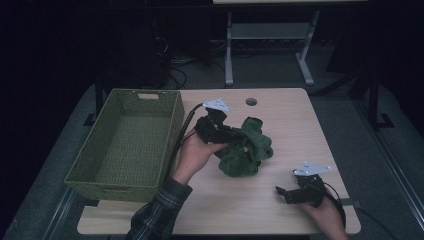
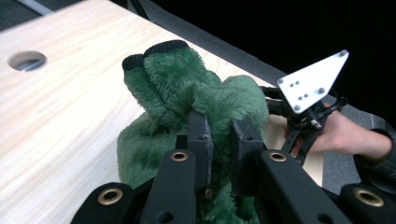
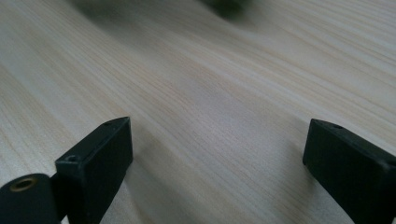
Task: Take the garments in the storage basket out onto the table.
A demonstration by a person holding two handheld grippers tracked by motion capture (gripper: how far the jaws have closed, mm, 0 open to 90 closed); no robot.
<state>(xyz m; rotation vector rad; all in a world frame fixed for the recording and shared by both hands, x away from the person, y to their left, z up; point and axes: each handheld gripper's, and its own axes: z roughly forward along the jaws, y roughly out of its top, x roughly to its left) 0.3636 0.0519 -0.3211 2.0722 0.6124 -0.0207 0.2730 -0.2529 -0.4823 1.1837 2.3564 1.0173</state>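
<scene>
One green plush toy (image 1: pixel 245 148) lying at centre of frame on one wooden table (image 1: pixel 290 125). Left gripper (image 1: pixel 235 134) pinching toy's fur, jaws nearly together. Right gripper (image 1: pixel 281 191) resting at lower right, jaws spread wide, gripping nothing. One green woven basket (image 1: pixel 172 131) sitting at left, nothing inside.

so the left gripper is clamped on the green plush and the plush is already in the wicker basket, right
Not quite. The left gripper is clamped on the green plush, but the plush lies on the table, beside the wicker basket, as the high view shows.
</scene>
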